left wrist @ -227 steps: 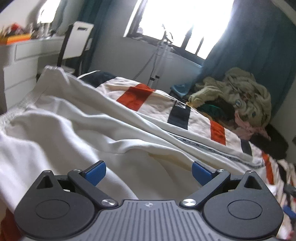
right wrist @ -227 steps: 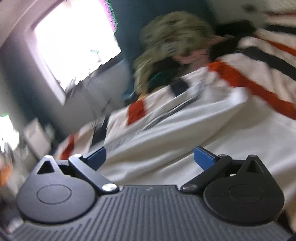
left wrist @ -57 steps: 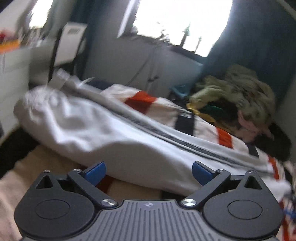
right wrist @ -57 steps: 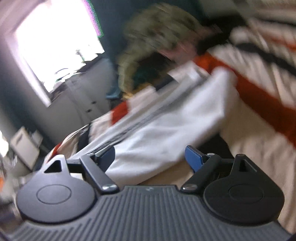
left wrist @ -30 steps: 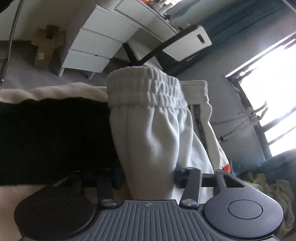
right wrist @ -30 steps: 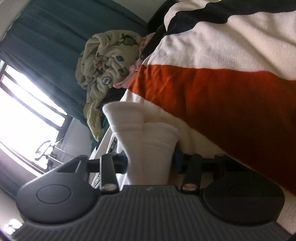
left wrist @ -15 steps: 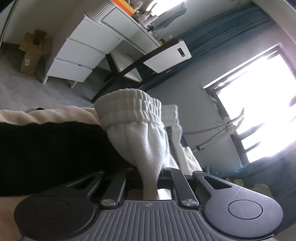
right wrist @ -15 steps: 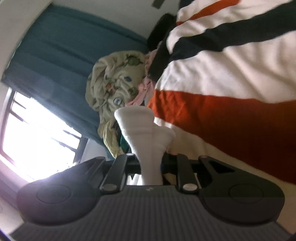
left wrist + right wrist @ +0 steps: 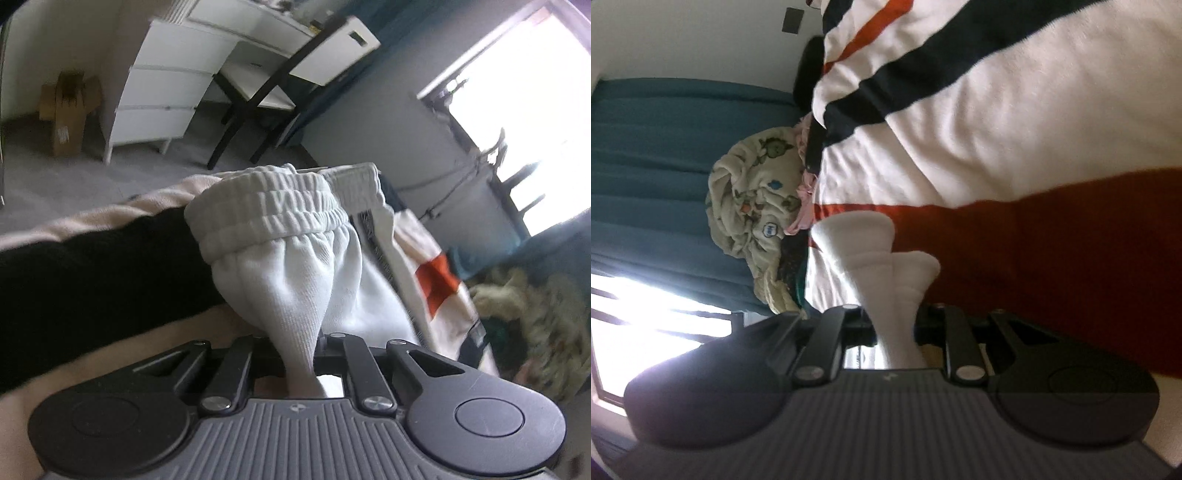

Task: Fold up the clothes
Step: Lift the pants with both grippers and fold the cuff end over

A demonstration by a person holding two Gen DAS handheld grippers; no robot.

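Jaws of both tools are closed narrow on cloth: the left gripper (image 9: 300, 341) pinches the white trousers (image 9: 291, 266) just below the elastic waistband (image 9: 266, 206), and the right gripper (image 9: 894, 325) pinches the leg cuffs (image 9: 875, 254) of what looks like the same garment at its other end. The trousers lie on the bed, over the striped blanket (image 9: 1015, 129), with the pile of other laundry (image 9: 757, 192) well apart near the curtain. To my eye, the person is about to carry one end toward the other. For a clean fold, both grips should hold firm, both ends should rise level, and the cloth between them should be kept lightly stretched, so that the layers do not bunch or slip.
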